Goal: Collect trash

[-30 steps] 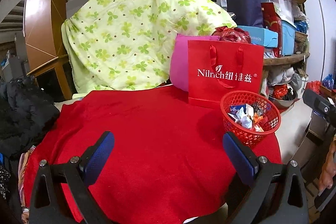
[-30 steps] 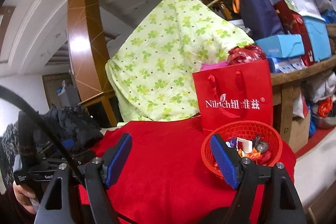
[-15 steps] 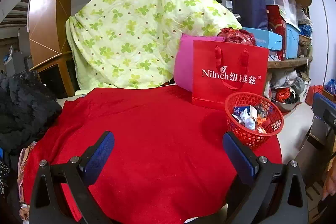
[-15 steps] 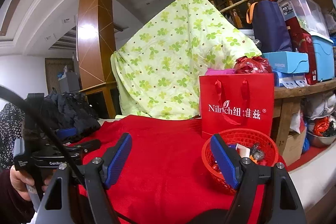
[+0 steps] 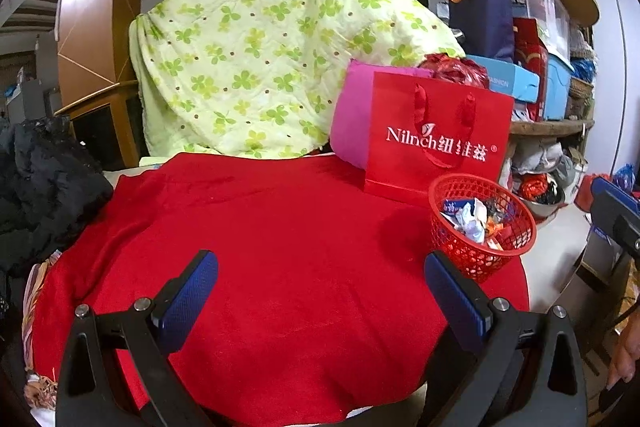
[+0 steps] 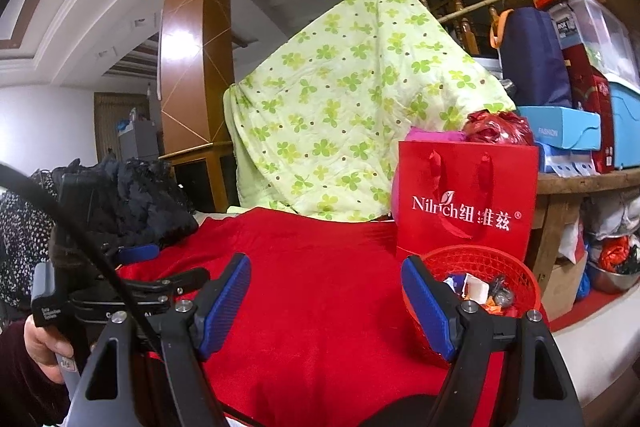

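Quilt point(image 5: 272, 67): soft, clover print, draped far behind table.
Cloth point(image 5: 280, 247): red, fuzzy, covers round table.
Bag point(image 5: 436, 143): glossy red paper, rope handles, upright far right.
Basket point(image 5: 480, 227): red plastic mesh, round, near right edge, just before bag; crumpled wrappers point(image 5: 472, 217) inside.
Left gripper point(image 5: 320, 287), right gripper point(image 6: 326, 291): blue ribbed pads spread apart, empty.

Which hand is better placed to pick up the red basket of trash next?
Probably the right gripper: open, empty, and the basket sits just behind one of its fingers. The left gripper, also open, has it farther off.
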`<state>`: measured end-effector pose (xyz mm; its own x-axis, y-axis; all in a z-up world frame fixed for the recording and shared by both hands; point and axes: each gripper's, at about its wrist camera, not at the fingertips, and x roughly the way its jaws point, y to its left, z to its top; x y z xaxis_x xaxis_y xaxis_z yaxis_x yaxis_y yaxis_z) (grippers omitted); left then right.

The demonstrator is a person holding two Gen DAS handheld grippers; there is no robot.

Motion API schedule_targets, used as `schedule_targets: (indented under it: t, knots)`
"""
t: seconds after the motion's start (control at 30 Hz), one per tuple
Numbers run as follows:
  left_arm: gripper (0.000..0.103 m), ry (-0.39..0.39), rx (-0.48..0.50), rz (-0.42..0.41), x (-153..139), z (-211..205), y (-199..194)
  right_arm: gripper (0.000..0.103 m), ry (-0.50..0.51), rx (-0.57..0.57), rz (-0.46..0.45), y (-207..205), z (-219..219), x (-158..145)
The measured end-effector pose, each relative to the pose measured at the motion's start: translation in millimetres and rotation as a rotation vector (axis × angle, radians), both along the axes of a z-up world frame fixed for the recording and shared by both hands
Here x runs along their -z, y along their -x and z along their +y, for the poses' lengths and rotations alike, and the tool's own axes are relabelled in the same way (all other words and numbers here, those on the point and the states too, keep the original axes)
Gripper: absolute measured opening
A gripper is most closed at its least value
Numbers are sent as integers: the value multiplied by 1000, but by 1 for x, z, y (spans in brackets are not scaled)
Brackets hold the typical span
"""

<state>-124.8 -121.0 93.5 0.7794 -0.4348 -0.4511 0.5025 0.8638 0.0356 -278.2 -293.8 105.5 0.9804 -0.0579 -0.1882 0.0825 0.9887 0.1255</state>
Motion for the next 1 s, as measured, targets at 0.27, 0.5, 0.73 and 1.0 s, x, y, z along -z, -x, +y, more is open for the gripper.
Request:
schedule_targets:
  t: [0.27, 0.5, 0.73, 1.0]
  knots:
    - [102, 2, -9, 2, 0, 7, 0, 80, 18, 17, 8, 5, 7, -3]
    - [102, -19, -21, 13, -3, 3, 8, 80, 25, 44, 2, 10, 1, -3]
    - [102, -30, -58, 0, -12, 2, 11, 80, -29, 139, 15, 13, -29, -8]
    - [102, -51, -85, -25, -16, 0, 18, 80, -89, 207, 69, 14, -49, -8]
